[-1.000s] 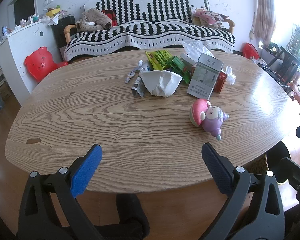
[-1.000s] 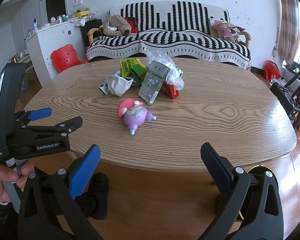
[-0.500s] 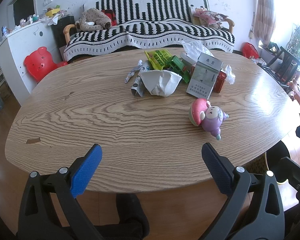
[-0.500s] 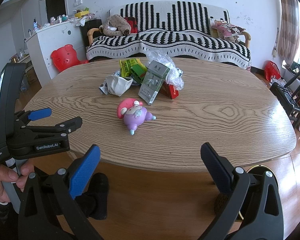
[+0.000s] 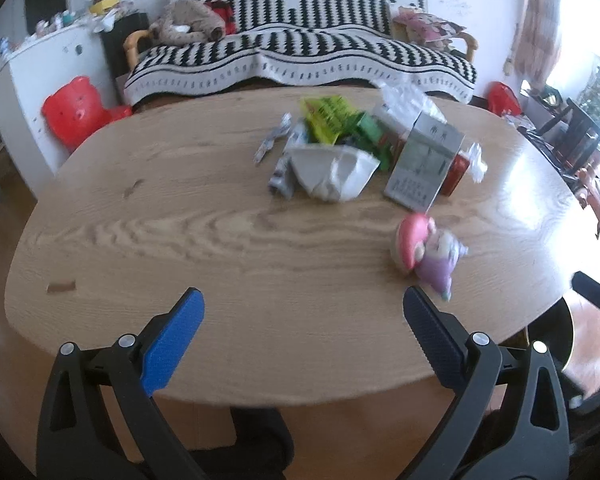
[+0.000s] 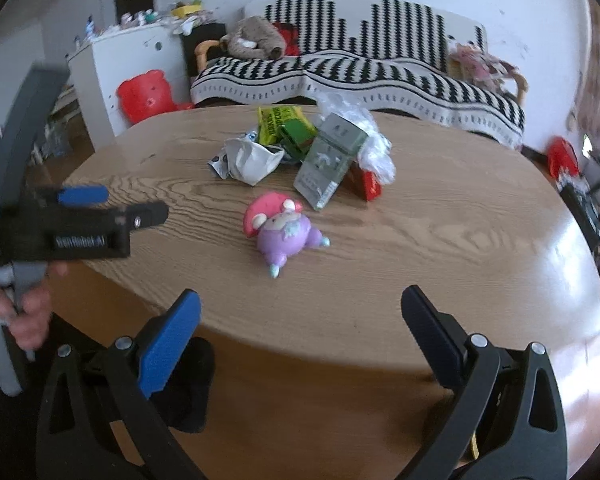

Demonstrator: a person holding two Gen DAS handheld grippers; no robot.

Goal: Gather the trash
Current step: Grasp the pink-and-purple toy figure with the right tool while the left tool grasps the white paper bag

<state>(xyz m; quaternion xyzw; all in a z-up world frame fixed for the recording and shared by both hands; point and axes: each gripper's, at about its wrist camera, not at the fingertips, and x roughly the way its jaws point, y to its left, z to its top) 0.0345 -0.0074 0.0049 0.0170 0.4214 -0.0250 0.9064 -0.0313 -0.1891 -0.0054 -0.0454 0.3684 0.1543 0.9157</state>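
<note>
In the left wrist view, the left tool (image 5: 302,332) is being held wide and empty over the near edge of the counter (image 5: 180,216), well short of the trash pile (image 5: 332,168), likely readied for a reach.

In the right wrist view, the right tool (image 6: 300,334) is being held equally wide, empty, facing the toy (image 6: 282,228) lying before the pile.

wall (image 5: 480,8): white | sofa (image 5: 300,52): black-and-white striped cover | cabinet (image 6: 136,64): white, left | stool (image 5: 76,110): red, beside cabinet | window (image 5: 588,32): bright, right | floor (image 6: 340,420): wood
</note>
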